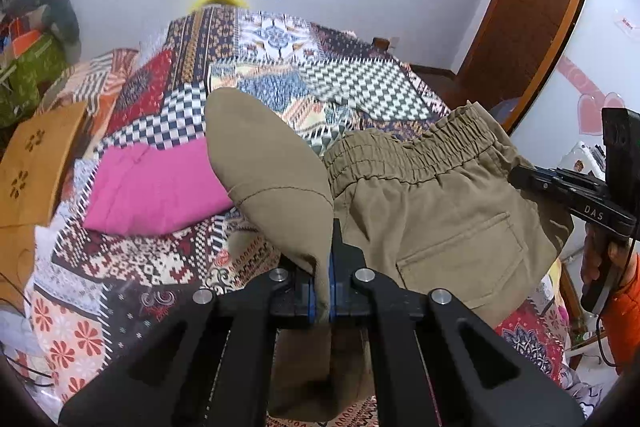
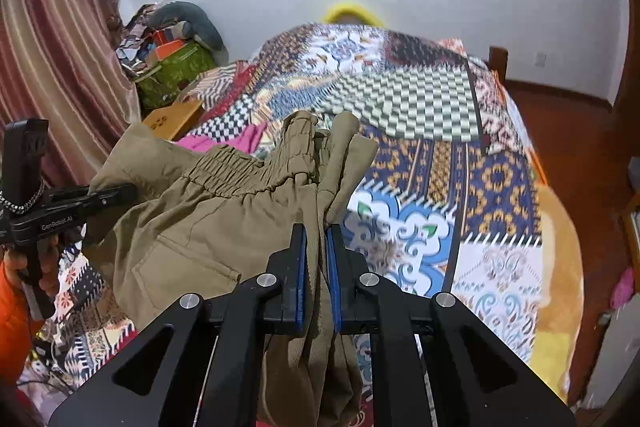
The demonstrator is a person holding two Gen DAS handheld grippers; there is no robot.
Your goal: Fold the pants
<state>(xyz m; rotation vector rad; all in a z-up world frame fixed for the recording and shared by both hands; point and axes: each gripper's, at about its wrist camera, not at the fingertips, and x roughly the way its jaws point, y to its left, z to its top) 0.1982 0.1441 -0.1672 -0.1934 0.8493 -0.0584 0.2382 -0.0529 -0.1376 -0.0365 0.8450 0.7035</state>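
Observation:
The khaki pants (image 1: 432, 211) hang lifted over the patchwork bedspread (image 1: 280, 67), their elastic waistband stretched between my two grippers. My left gripper (image 1: 322, 275) is shut on a fold of the khaki cloth, which bulges up above its blue pads. In the right wrist view the pants (image 2: 200, 219) run off to the left, and my right gripper (image 2: 316, 267) is shut on a bunched corner of the waistband. Each gripper shows in the other's view: the right one (image 1: 520, 177) at the far right, the left one (image 2: 128, 191) at the far left, both pinching the cloth.
A folded pink garment (image 1: 160, 187) lies on the bedspread left of the pants. A tan wooden board (image 1: 40, 163) sits at the bed's left edge, with bags and clutter (image 2: 176, 63) behind it. The white wall, a door (image 1: 532, 7) and a curtain (image 2: 52, 67) surround the bed.

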